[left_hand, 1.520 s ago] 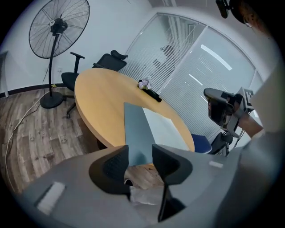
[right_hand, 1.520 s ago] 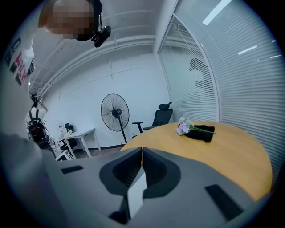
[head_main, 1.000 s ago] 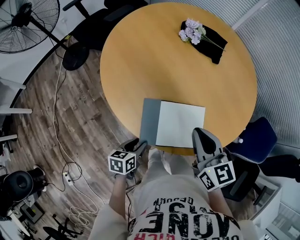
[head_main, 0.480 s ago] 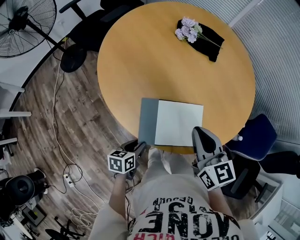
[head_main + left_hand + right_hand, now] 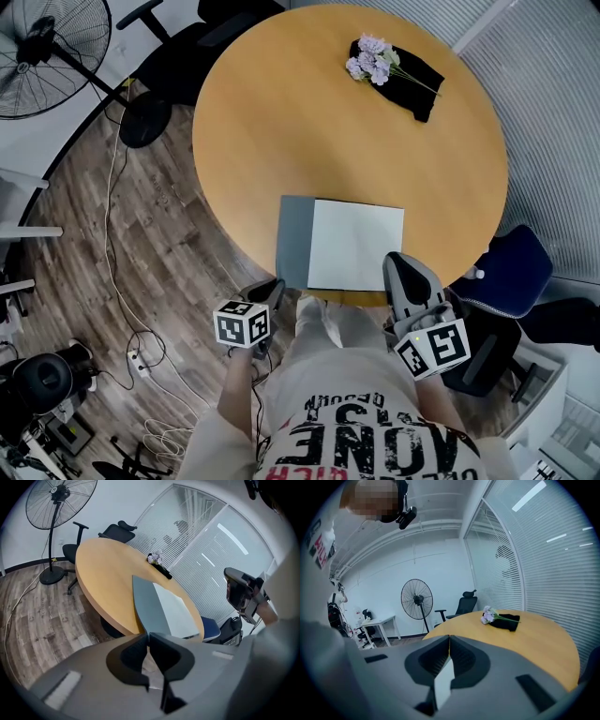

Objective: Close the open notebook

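The open notebook lies at the near edge of the round wooden table (image 5: pixel 309 141), its grey cover (image 5: pixel 292 242) to the left and a white page (image 5: pixel 354 246) to the right. My left gripper (image 5: pixel 277 287) sits at the cover's near left corner. Its jaws have just been closing; in the left gripper view they (image 5: pixel 149 635) meet on the near edge of the grey cover (image 5: pixel 150 609). My right gripper (image 5: pixel 399 268) is at the page's near right corner. In the right gripper view its jaws (image 5: pixel 449 641) are shut with a white sheet (image 5: pixel 443 686) between them.
Purple flowers (image 5: pixel 370 58) lie on a black cloth (image 5: pixel 417 89) at the table's far side. A standing fan (image 5: pixel 47 56) and a black office chair (image 5: pixel 178 47) are at the far left, a blue chair (image 5: pixel 506 272) at the right, and cables (image 5: pixel 141 356) on the floor.
The left gripper's jaws have closed at the notebook's near left corner. Both hands stay where they were and the notebook still lies open.
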The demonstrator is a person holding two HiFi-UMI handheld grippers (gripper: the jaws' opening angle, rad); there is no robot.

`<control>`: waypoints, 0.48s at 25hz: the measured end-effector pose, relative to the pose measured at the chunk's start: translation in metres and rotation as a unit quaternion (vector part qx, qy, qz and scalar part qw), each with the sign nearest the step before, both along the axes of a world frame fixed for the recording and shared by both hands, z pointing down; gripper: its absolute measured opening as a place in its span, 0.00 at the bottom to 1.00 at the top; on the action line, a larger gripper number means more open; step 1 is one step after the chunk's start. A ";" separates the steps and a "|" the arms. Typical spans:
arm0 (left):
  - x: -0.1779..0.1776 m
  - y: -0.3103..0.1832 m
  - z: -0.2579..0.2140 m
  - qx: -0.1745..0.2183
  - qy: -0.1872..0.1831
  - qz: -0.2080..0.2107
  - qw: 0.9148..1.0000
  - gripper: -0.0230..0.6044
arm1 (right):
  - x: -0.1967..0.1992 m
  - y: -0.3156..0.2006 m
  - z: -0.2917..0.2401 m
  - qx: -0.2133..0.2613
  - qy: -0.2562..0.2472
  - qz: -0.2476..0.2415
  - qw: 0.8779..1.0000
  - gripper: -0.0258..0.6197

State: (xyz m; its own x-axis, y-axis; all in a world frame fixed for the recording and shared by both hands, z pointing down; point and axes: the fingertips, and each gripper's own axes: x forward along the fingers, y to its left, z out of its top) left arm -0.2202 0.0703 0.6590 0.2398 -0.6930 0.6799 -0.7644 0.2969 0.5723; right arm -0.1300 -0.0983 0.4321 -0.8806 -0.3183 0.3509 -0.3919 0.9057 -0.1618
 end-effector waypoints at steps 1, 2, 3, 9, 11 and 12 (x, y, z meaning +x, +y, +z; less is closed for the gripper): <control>0.000 0.000 0.000 -0.002 -0.005 0.001 1.000 0.08 | 0.001 0.000 0.000 0.000 0.000 0.001 1.000 0.06; 0.000 0.000 0.000 -0.003 -0.008 0.002 1.000 0.08 | 0.001 0.000 0.000 0.000 -0.001 0.001 1.000 0.06; 0.000 0.000 -0.001 -0.003 -0.011 0.001 1.000 0.07 | 0.002 0.000 0.000 0.000 -0.002 0.002 1.000 0.06; -0.001 0.000 -0.010 0.005 0.000 -0.016 1.000 0.07 | 0.007 -0.002 -0.002 0.002 -0.005 0.007 1.000 0.06; -0.001 0.000 -0.014 0.008 -0.003 -0.017 1.000 0.07 | 0.010 -0.001 -0.003 0.003 -0.008 0.008 1.000 0.06; -0.002 0.000 -0.016 0.008 -0.005 -0.018 1.000 0.07 | 0.012 -0.001 -0.004 0.003 -0.009 0.008 1.000 0.06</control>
